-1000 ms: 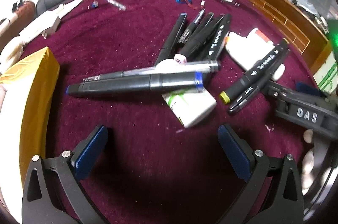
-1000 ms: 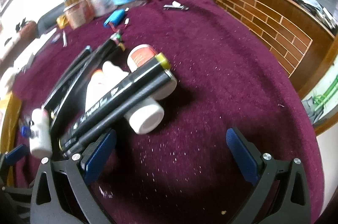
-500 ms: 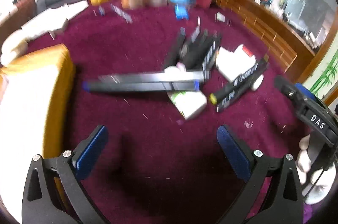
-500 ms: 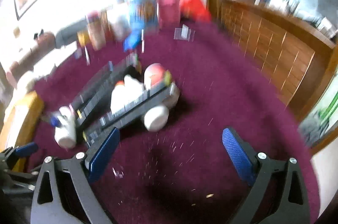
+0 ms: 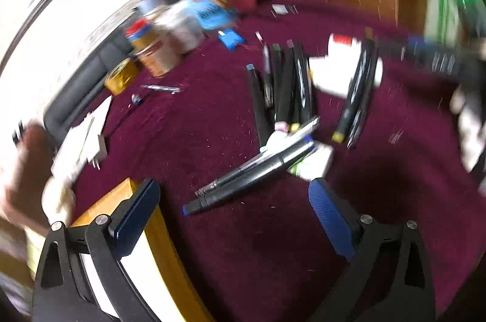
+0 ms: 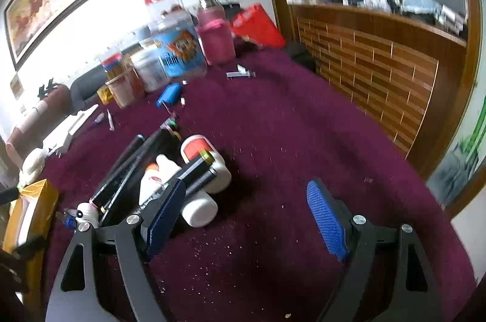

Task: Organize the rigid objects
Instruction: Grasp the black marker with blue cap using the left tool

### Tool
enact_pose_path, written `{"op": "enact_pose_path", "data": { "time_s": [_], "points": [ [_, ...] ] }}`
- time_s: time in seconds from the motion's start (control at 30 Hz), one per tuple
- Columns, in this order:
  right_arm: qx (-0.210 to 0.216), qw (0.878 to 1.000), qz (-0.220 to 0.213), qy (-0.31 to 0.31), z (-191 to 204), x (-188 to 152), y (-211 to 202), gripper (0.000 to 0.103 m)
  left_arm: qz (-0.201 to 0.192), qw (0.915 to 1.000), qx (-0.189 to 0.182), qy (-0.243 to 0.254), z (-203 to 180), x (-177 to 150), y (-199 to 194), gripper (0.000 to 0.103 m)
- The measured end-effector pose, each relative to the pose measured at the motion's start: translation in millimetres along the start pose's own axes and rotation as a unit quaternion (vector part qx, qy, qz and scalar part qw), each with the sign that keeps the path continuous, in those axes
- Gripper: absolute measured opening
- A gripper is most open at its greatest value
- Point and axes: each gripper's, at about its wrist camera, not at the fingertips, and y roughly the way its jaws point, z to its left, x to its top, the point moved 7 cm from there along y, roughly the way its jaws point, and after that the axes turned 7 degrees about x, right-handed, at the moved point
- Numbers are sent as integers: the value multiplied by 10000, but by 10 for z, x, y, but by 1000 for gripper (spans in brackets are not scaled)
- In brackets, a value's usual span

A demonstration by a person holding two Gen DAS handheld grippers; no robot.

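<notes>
Under your claws lies a matt, fuzzy maroon cloth (image 6: 273, 139); left of the right claw, glossy black plastic markers (image 6: 194, 173) cross smooth white plastic bottles (image 6: 200, 211).

Left hand-held gripper (image 5: 234, 206) spread, empty; right hand-held gripper (image 6: 246, 212) closing, empty

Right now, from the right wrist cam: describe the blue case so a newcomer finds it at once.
Start at the row of jars along the far edge of the maroon table. Just in front of them, apart from the marker pile, lies the blue case. It is the only solid bright-blue, flat oblong thing there; its neighbours are tall containers.
</notes>
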Motion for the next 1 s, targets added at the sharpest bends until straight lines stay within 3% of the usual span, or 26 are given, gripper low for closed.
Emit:
{"op": "enact_pose_path", "data": {
  "time_s": [0.13,0.2,0.23,0.27,0.33,0.37,0.43,0.5,0.6,0.7,0.77,0.8,0.9,1.0],
  "points": [
    [95,9999,32,104,-11,30,4,78,-38,9926,363,1155,-193,47,297,99],
    [104,9998,65,127,-13,26,14,78,58,9892,312,1430,-274,42,443,100],
    [117,9998,88,142,-16,29,27,78,-12,9902,198,1380,-278,80,448,95],
    [111,9997,120,164,-20,31,42,78,133,9915,-1,1298,-284,87,472,71],
    [109,9996,159,218,-35,19,55,78,589,9929,-813,635,-255,85,485,34],
    [124,9995,178,235,-42,17,63,78,655,9929,-850,521,-229,98,481,29],
    [124,9994,216,251,-54,3,77,78,698,9928,-894,376,-199,85,431,29],
    [131,9993,243,263,-57,-3,89,78,791,9892,-1236,30,-169,42,333,27],
    [141,9992,249,270,-66,-15,94,78,830,9725,-2091,-598,-292,-46,-14,20],
    [168,9991,278,286,-80,-28,102,78,813,9474,-2904,-1073,-433,-87,-348,20],
    [173,9990,292,297,-79,-35,112,78,873,9355,-3184,-1261,-496,-89,-447,21],
    [180,9989,307,312,-81,-35,118,78,909,9347,-3182,-1296,-508,-94,-448,21],
    [179,9987,334,354,-89,-49,129,78,1041,9475,-2768,-1212,-531,-136,-236,21],
    [180,9985,344,392,-102,-55,136,78,1187,9406,-2818,-1476,-516,-253,-93,21]
  ]
}}
